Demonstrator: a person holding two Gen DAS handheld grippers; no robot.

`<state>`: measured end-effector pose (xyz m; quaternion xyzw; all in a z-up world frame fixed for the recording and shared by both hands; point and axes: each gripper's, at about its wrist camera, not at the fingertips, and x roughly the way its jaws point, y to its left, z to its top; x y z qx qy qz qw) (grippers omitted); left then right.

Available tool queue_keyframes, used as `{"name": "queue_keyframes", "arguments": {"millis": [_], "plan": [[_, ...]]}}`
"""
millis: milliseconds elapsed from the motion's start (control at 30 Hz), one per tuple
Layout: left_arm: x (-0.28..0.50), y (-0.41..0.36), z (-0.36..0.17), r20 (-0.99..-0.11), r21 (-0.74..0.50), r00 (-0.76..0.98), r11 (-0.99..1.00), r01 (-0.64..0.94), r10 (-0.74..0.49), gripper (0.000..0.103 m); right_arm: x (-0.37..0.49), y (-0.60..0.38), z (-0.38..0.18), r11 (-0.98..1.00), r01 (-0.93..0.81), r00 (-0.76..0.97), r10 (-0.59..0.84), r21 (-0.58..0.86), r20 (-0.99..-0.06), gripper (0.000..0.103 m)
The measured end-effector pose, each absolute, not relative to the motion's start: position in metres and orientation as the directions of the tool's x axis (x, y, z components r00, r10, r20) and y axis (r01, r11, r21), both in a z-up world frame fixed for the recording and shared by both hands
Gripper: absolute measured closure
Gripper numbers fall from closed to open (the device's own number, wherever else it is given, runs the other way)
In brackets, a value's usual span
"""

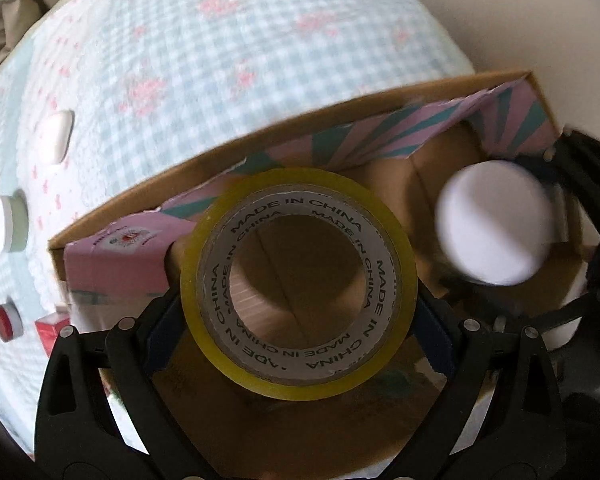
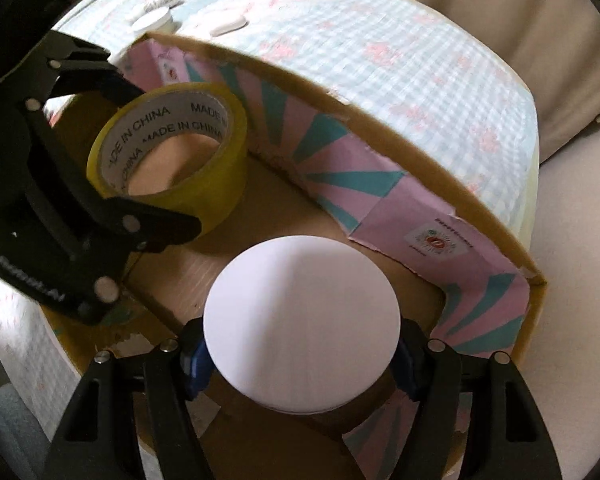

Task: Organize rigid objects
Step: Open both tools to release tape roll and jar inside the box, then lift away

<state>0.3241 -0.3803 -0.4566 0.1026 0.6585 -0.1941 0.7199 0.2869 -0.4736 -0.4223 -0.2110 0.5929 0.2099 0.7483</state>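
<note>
Cardboard box: left claw is spreading around tape roll, right claw loosening off white-lidded jar, apparently depositing both.

Both wrist cameras looked steeply down, close over the cardboard box, sharing its tape roll and white lid.

Checked cloth surface bears cardboard box; white-lidded jar; red-capped pot.
</note>
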Motion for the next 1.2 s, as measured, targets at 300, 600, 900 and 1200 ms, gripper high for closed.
{"name": "queue_keyframes", "arguments": {"millis": [300, 600, 900, 1200], "plan": [[0.31, -0.362, -0.425, -0.977, -0.104, 0.131, 0.917, 0.386, -0.166, 0.0, 0.286, -0.51, -0.395, 0.893, -0.444, 0.257, 0.048, -0.074, -0.965, 0.0], [0.311, -0.359, -0.378, -0.965, -0.09, 0.193, 0.915, 0.393, -0.178, 0.0, 0.269, -0.498, -0.36, 0.927, -0.366, 0.312, 0.036, -0.085, -0.949, 0.0], [0.291, -0.343, -0.311, -0.934, -0.078, 0.293, 0.918, 0.389, -0.203, 0.0, 0.257, -0.478, -0.304, 0.933, -0.347, 0.358, 0.032, -0.101, -0.933, 0.0], [0.253, -0.279, -0.23, -0.883, -0.056, 0.421, 0.938, 0.343, -0.207, 0.0, 0.243, -0.448, -0.234, 0.942, -0.314, 0.425, 0.031, -0.115, -0.905, 0.0]]}}
